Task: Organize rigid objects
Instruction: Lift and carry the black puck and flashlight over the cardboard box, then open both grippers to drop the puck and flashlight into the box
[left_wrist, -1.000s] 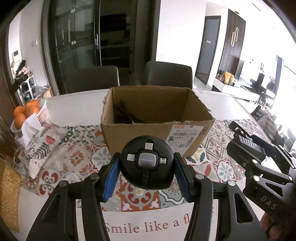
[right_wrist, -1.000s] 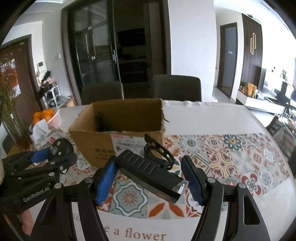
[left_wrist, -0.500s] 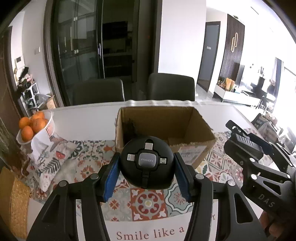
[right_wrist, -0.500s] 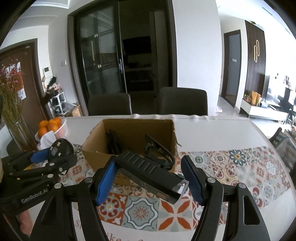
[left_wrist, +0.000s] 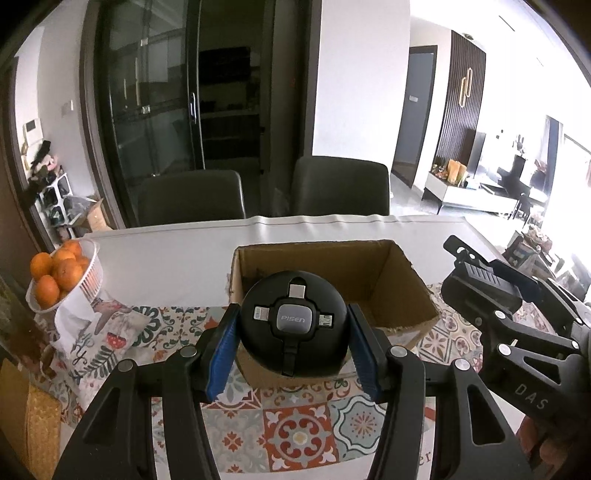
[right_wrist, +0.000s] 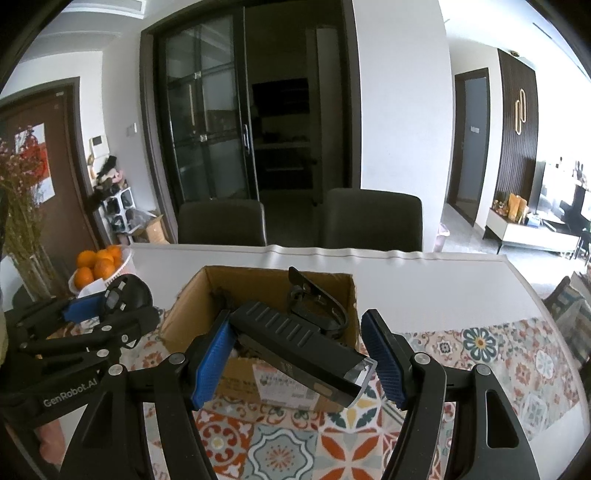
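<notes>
The step in hand looks like carrying: both tools hold an item near the open cardboard box (left_wrist: 402, 291), ready to drop it in. The left gripper (left_wrist: 291, 343) has its blue fingers (left_wrist: 221, 354) clamped on either side of a round black cable reel (left_wrist: 293, 325), which sits between them and in front of the box's near wall. The right gripper (right_wrist: 295, 354) grips a black bike light (right_wrist: 299, 350) lying slantwise between its fingers, the strap mount poking past the fingertips toward the box.

Next, I judge, each load should go forward beyond the fingertips and over the box rim before the fingers part, one tool at a time so they do not collide.

The box floor is mostly hidden by the held items; something dark lies inside, hard to identify. The counter (right_wrist: 424, 280) beneath the fingers is out of view.
</notes>
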